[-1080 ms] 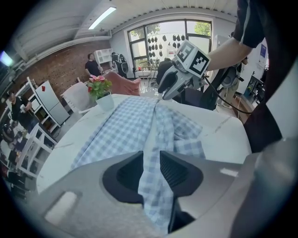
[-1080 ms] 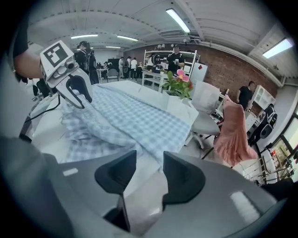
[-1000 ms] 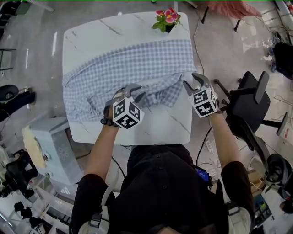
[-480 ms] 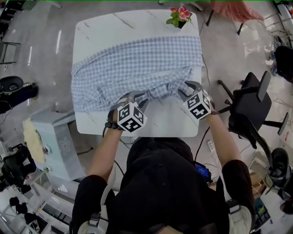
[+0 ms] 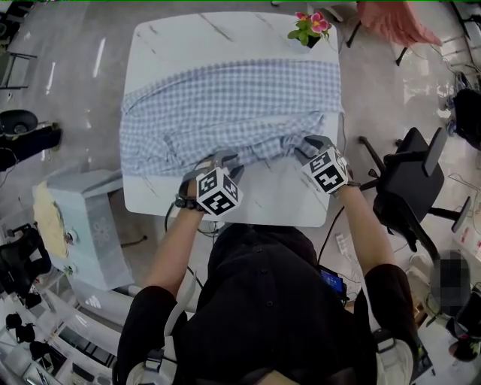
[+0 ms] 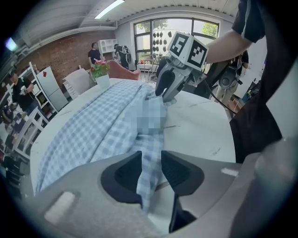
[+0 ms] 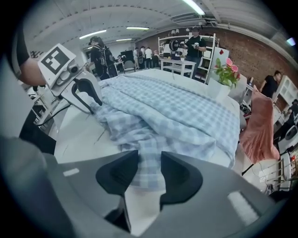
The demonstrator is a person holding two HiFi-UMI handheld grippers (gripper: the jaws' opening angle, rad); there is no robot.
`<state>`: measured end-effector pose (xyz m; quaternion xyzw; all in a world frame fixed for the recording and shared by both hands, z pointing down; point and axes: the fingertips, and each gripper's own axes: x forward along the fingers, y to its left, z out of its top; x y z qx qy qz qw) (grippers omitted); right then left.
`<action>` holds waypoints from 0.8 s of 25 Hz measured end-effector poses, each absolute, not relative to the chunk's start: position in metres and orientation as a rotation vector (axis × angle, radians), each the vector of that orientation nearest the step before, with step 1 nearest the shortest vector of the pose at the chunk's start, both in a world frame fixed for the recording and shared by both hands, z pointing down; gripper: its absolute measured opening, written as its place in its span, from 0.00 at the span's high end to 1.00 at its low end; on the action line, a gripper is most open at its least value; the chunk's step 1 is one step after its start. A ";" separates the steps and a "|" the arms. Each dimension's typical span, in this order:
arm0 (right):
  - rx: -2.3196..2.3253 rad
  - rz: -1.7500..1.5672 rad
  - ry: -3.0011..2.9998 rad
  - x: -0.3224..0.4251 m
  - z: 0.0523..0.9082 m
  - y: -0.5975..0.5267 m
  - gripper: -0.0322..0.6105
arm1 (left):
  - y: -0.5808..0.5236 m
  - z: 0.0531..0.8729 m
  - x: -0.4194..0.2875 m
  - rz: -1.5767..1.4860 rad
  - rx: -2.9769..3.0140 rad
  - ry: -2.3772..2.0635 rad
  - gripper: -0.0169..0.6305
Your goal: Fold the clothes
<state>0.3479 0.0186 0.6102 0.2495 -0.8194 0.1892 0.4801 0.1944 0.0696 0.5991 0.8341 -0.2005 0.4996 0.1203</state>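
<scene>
Spotter: Slippage is the main risk. Each gripper pinches only a thin bit of the shirt (image 5: 233, 105) at its near, bunched edge, and the rest lies spread across the table (image 5: 278, 203).
Folder: How firm are the holds?
Spotter: The left gripper (image 6: 151, 160) has cloth running between its jaws, pressed from both sides, though they have just eased apart a touch. The right gripper (image 7: 150, 169) nips a fold of the same edge, and its jaws have just been closing a little. The lens bends things, so I'd guess both grips are sound rather than swear to it.
Folder: So if I lift fast?
Spotter: The weight of the flat cloth could pull the edge out of the looser left hold, and that side would drop. Also, the near edge is rumpled between the grippers; fold it over as it is and the creases get pressed in.
Folder: Anything in the way?
Spotter: One container: the pot (image 5: 314, 39) on the far right corner, holding flowers (image 5: 310, 22) with pink blooms and green leaves. It stands just past the shirt's far edge; I cannot tell whether they touch.
Folder: And carrying the near edge over there?
Spotter: It could brush the pot and tip it off the corner, so stop the fold short of it
</scene>
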 end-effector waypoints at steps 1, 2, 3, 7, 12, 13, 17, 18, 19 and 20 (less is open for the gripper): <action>0.602 0.457 -1.991 0.349 0.611 0.019 0.72 | 0.071 0.602 0.195 1.465 2.431 -0.580 0.76; 0.595 0.449 -1.981 0.351 0.611 0.021 0.75 | 0.073 0.604 0.196 1.469 2.426 -0.575 0.76; 0.589 0.439 -1.971 0.353 0.611 0.022 0.78 | 0.074 0.606 0.197 1.472 2.423 -0.571 0.76; 0.574 0.370 -1.931 0.366 0.614 0.027 0.91 | 0.075 0.612 0.198 1.489 2.411 -0.566 0.76; 0.597 0.282 -1.867 0.396 0.616 0.030 0.92 | 0.076 0.614 0.198 1.492 2.409 -0.567 0.77; 0.601 0.272 -1.852 0.404 0.616 0.032 0.92 | 0.076 0.614 0.199 1.495 2.410 -0.560 0.78; 0.618 0.248 -1.793 0.433 0.618 0.039 0.92 | 0.084 0.615 0.204 1.536 2.426 -0.506 0.88; 0.626 0.247 -1.783 0.440 0.618 0.040 0.92 | 0.087 0.615 0.205 1.550 2.433 -0.496 0.91; 0.634 0.247 -1.774 0.446 0.618 0.042 0.92 | 0.089 0.615 0.207 1.561 2.440 -0.485 0.93; 0.641 0.248 -1.767 0.452 0.617 0.043 0.92 | 0.092 0.614 0.209 1.567 2.446 -0.469 0.94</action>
